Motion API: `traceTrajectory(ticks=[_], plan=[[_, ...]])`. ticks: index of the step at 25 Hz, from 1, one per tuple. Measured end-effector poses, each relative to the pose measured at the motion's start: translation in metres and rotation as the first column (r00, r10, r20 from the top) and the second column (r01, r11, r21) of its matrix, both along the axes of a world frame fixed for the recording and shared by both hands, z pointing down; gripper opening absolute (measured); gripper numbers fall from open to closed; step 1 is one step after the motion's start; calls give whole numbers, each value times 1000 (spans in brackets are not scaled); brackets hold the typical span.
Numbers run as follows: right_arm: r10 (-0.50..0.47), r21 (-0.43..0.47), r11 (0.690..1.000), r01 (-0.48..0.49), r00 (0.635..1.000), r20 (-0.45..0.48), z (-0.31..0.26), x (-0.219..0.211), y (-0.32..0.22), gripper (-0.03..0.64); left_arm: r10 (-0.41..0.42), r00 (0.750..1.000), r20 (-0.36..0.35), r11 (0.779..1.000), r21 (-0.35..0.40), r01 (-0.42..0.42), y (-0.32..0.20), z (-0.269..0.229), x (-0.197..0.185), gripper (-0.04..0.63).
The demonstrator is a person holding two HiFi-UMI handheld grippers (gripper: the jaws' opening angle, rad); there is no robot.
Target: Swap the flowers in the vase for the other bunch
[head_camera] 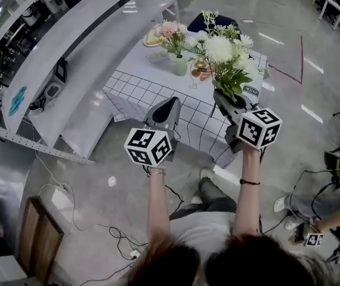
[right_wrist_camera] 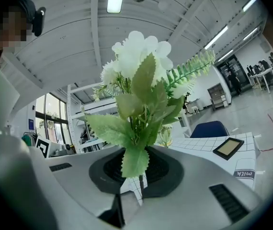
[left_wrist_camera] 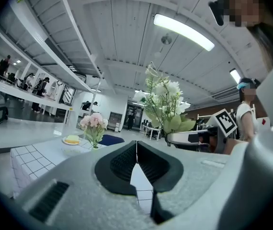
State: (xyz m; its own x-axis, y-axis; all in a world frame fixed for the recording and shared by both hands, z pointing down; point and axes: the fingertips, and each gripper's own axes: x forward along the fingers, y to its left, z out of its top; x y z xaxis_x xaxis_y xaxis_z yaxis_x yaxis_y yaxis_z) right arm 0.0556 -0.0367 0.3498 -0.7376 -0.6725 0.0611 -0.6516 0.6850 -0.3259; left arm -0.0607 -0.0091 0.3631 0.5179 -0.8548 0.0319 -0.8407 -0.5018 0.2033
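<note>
A bunch of pink flowers (head_camera: pixel 171 31) stands in a small pale green vase (head_camera: pixel 180 66) on the table with the grid cloth (head_camera: pixel 139 89). In the left gripper view the pink flowers (left_wrist_camera: pixel 93 124) show far off to the left. My right gripper (head_camera: pixel 222 98) is shut on the stems of a white and green bunch (head_camera: pixel 225 57), held upright short of the table's near edge. In the right gripper view the bunch (right_wrist_camera: pixel 139 92) rises straight out of the jaws. My left gripper (head_camera: pixel 166 111) is shut and holds nothing, level beside the right one.
A plate with yellow food (head_camera: pixel 152 39) and other dishes sit round the vase. A blue chair (head_camera: pixel 215 22) stands behind the table. A dark framed panel (right_wrist_camera: pixel 228 147) lies on the cloth. A long white counter (head_camera: pixel 68 52) runs along the left. Cables trail on the floor.
</note>
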Motion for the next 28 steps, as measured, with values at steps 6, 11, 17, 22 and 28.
traceTrajectory(ticks=[6,11,17,22,28], plan=[[-5,1,1000,5,1000,15,-2,2,-49,48,-2,1000,-16,1000,1,2,-45,-2,1,14],[-19,-14,1000,19,1000,19,3,3,-83,48,-9,1000,17,999,-31,9,-77,7,4,14],[-34,-25,999,35,999,31,2,6,-117,48,-21,1000,17,999,-36,21,-112,9,8,14],[-36,-22,999,37,999,28,4,9,-137,48,-32,999,-8,999,-23,32,-135,10,12,14],[-25,-39,999,26,999,31,12,14,-161,48,-31,999,-9,998,-56,31,-162,20,13,12]])
